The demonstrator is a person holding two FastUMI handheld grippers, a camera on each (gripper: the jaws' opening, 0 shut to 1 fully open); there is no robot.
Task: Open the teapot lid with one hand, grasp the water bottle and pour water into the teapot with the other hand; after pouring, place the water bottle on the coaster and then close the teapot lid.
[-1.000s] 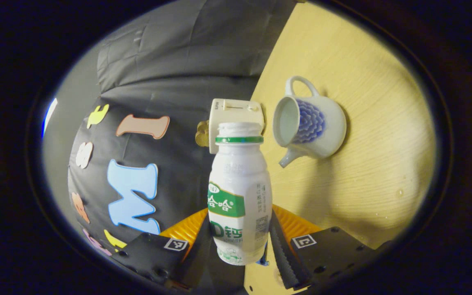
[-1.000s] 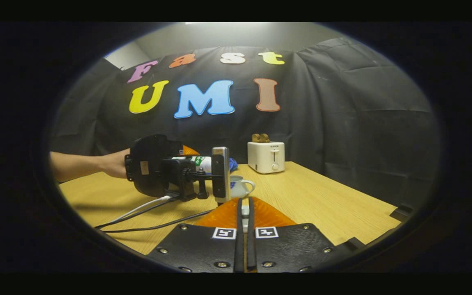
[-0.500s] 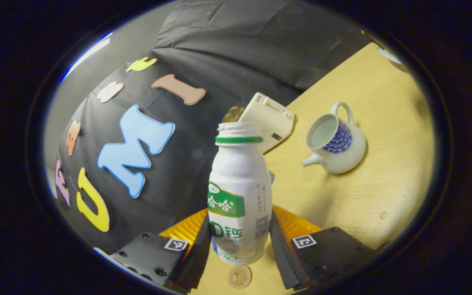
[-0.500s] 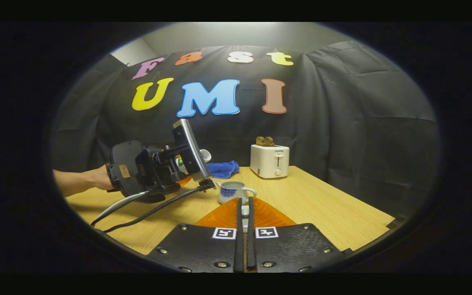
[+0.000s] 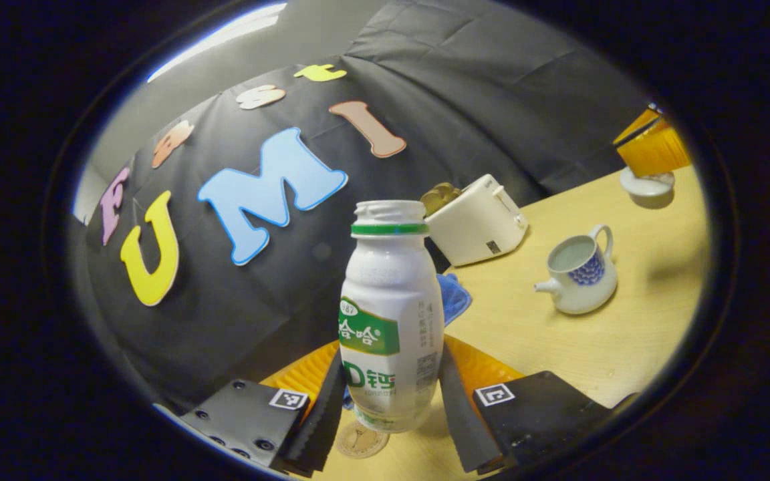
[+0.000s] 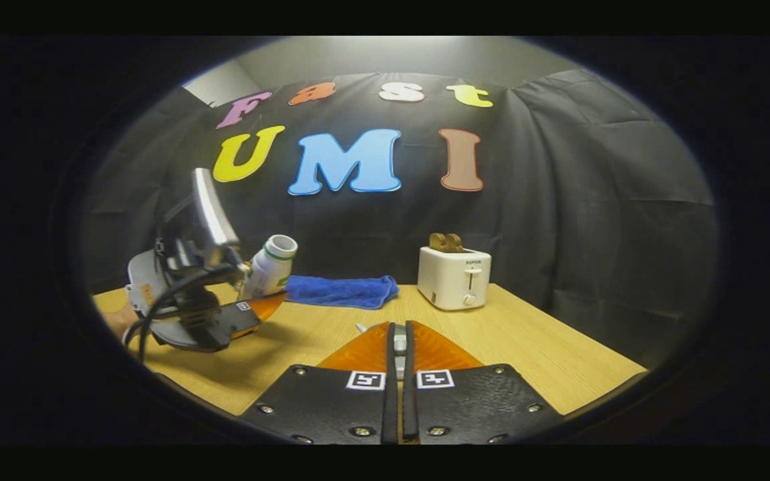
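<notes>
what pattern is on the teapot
White teapot with a blue scale-like pattern on its side, clearest in the left gripper view.

Left gripper [image 5: 392, 414] clamped on its load, right gripper [image 6: 398, 347] fingers together

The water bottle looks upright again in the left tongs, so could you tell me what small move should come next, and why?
Probably lower the water bottle straight down onto the coaster. The left tongs grip it upright, the coaster peeks out just beneath its base, and the teapot stands lidless off to the side, so pouring seems finished.
</notes>
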